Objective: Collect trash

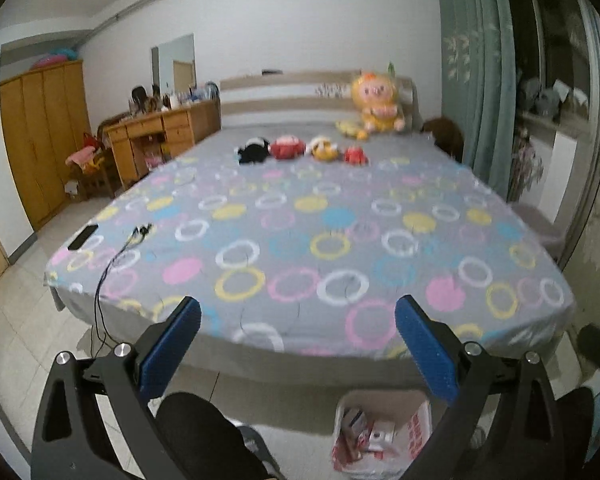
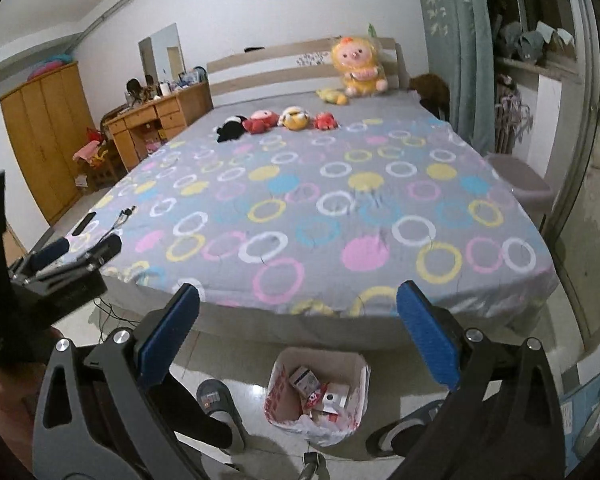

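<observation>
Both grippers are hanging over the floor at the foot of a bed (image 2: 340,200), each pointing forward across its gray sheet printed with colored rings. The left gripper (image 1: 298,340) is standing wide apart with nothing between its blue pads (image 1: 172,352), and the right gripper (image 2: 298,336) is likewise spread wide and carrying nothing. The trash bin (image 2: 318,396), lined with a white bag bearing red print, is sitting on the tile floor just in front of the bed's foot edge; it is showing below and between the right gripper's fingers, and low in the left wrist view (image 1: 380,436) toward that gripper's right finger. Small boxes and packets (image 2: 320,392) are lying inside the bin. The person's slippered feet (image 2: 216,404) are standing on either side of it. On the near left corner of the bed a dark phone (image 2: 85,222) and a black cable (image 2: 120,220) are lying, the cable trailing over the edge toward the floor. Far up the bed, a row of small stuffed toys (image 2: 276,120) is resting well apart from the grippers, with a large yellow doll (image 2: 358,68) leaning against the headboard.
</observation>
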`<state>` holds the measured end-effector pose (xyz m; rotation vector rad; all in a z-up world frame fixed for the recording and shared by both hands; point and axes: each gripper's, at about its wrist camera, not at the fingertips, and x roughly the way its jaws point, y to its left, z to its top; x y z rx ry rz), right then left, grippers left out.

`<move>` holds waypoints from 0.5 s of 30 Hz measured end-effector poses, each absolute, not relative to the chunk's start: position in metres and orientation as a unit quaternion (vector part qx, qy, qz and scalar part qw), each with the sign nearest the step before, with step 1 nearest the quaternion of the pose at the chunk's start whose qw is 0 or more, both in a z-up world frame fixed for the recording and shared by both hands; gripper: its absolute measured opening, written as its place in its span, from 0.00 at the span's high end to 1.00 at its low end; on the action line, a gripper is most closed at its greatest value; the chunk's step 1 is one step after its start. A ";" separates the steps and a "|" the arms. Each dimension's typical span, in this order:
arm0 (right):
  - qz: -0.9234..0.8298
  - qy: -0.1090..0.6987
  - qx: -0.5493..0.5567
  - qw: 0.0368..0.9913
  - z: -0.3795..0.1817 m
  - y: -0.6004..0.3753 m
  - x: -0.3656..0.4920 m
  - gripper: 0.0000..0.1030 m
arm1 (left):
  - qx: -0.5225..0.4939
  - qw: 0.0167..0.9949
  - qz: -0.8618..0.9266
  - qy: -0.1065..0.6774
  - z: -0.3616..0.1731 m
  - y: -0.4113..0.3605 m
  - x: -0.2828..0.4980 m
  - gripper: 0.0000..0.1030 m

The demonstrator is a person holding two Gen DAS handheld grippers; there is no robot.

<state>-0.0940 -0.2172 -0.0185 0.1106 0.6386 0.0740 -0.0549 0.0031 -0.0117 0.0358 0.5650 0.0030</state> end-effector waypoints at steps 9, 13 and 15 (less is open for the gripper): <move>0.038 0.309 0.053 0.949 -0.010 -0.215 -0.098 0.06 | -0.001 0.969 0.004 0.247 0.017 0.015 -0.069 0.08; 0.038 0.309 0.051 0.949 -0.011 -0.213 -0.097 0.06 | -0.004 0.970 0.004 0.245 0.020 0.018 -0.069 0.08; 0.040 0.308 0.047 0.949 -0.010 -0.212 -0.098 0.06 | -0.004 0.970 0.005 0.243 0.021 0.018 -0.070 0.08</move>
